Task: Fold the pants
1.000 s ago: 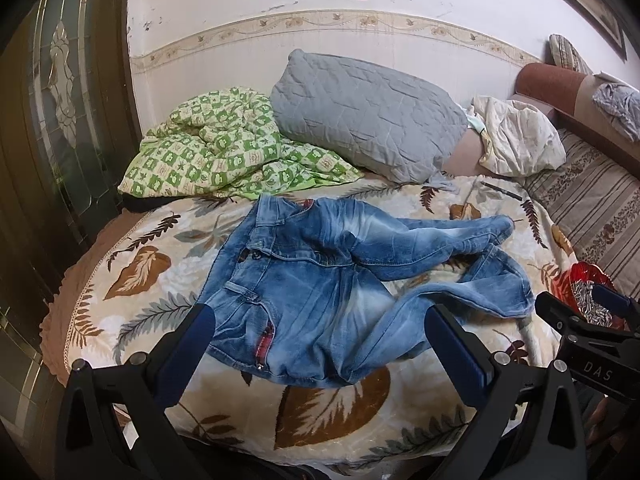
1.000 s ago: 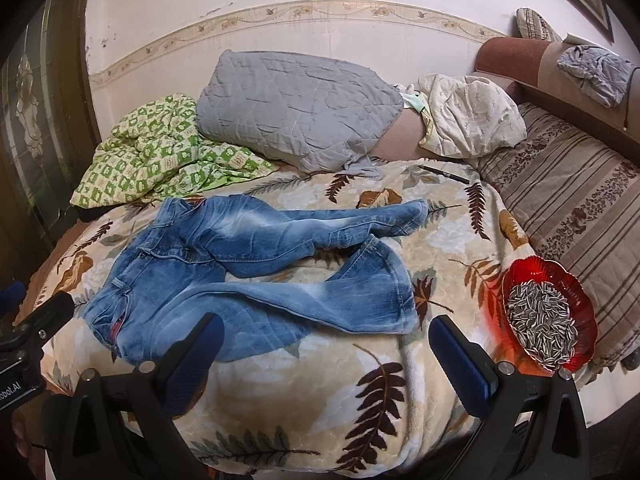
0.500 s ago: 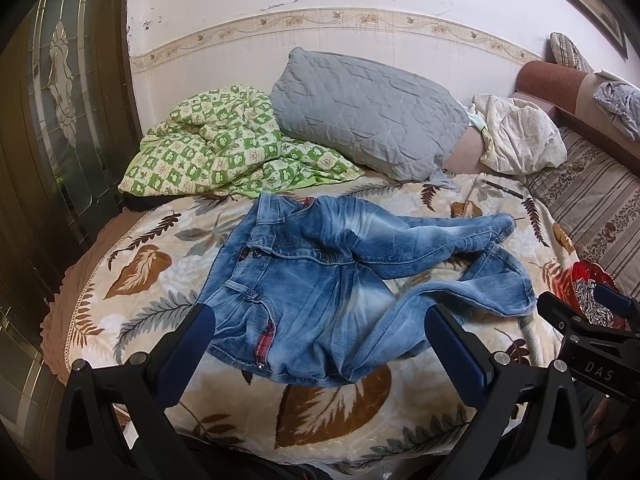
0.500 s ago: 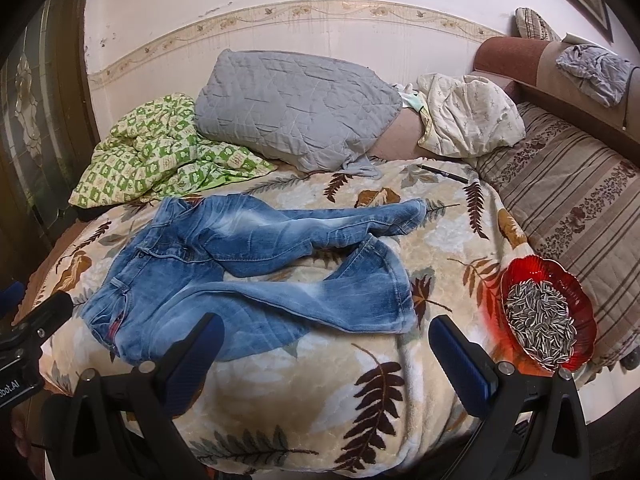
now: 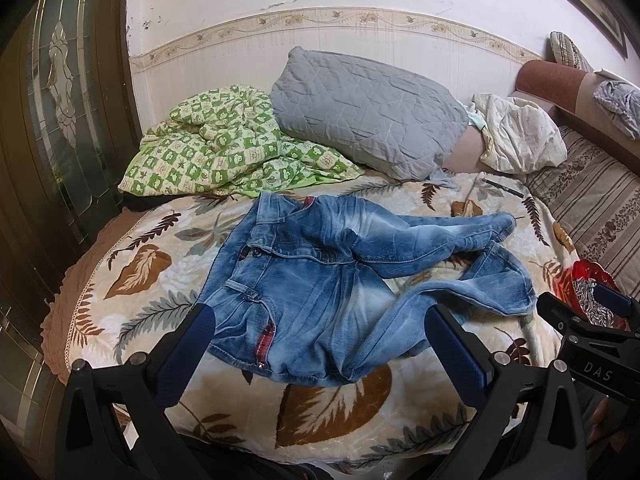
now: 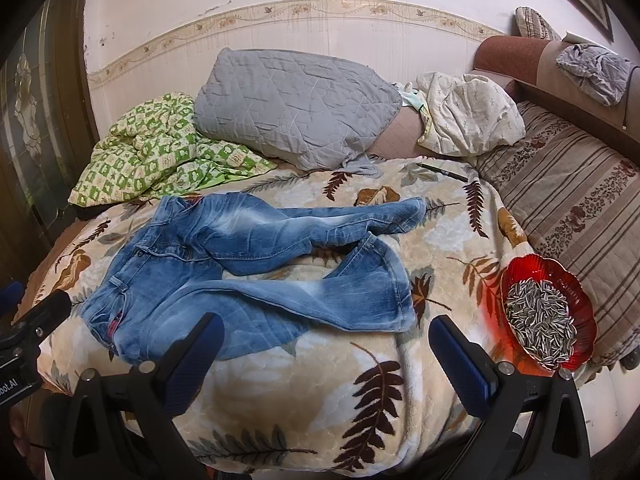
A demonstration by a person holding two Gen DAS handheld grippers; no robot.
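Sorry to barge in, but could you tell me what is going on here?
A person holds a two-finger gripper in each hand over a bed, set to fold the jeans. The jeans lie crumpled and unfolded on the leaf-print blanket. The left gripper and right gripper are both open, holding nothing. A red bowl of seeds sits to the right.

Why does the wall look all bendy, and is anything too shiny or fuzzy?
Left wrist view: the fisheye lens curves the wall border and darkens the corners; the jeans are sharp. Right wrist view: same curving; the red bowl throws a red glow on the blanket; nothing looks blurred.
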